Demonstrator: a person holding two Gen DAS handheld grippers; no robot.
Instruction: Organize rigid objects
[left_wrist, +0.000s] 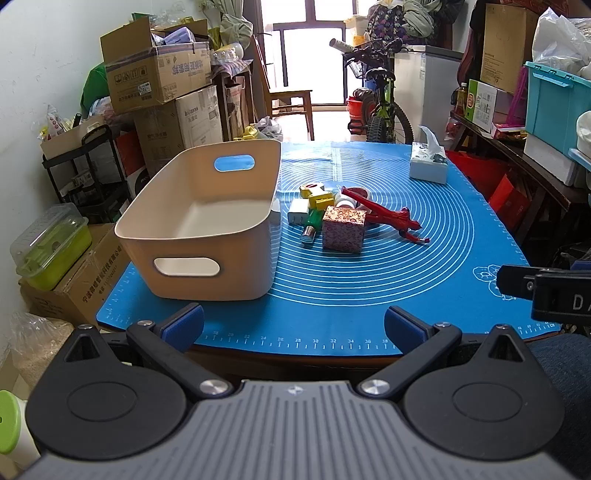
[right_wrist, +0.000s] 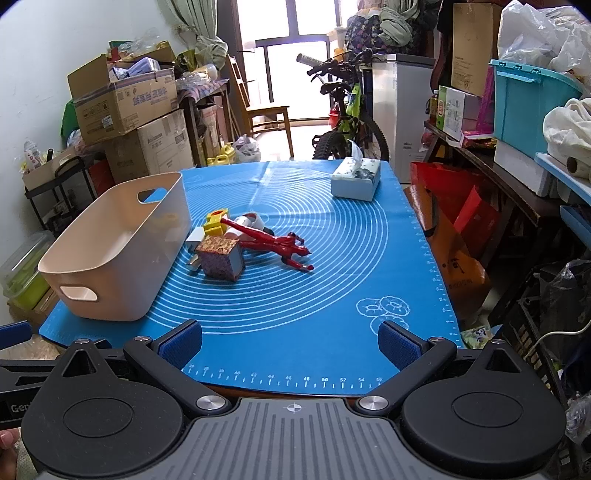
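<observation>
Cluttered storeroom, blue mat (left_wrist: 369, 288) over the worktop. Left hand-held gripper (left_wrist: 293, 326) and right hand-held gripper (right_wrist: 290, 341) both spread wide at the near edge, gripping nothing. Further out, beige bin (left_wrist: 207, 236) on the left, small pile just beside it: patterned box (left_wrist: 343, 233), red pliers (left_wrist: 384, 216), yellow bits (left_wrist: 317, 195). Tissue box (left_wrist: 428, 166) way back.

Each device had a ribbed grey body marked with a small crosshair, flanked by two black round housings with raised discs. Black linkage arms, pinned with silver screws, carried the left gripper's (left_wrist: 294, 326) and right gripper's (right_wrist: 290, 344) blue pads (right_wrist: 181, 345). White lettering marked a black side part.
</observation>
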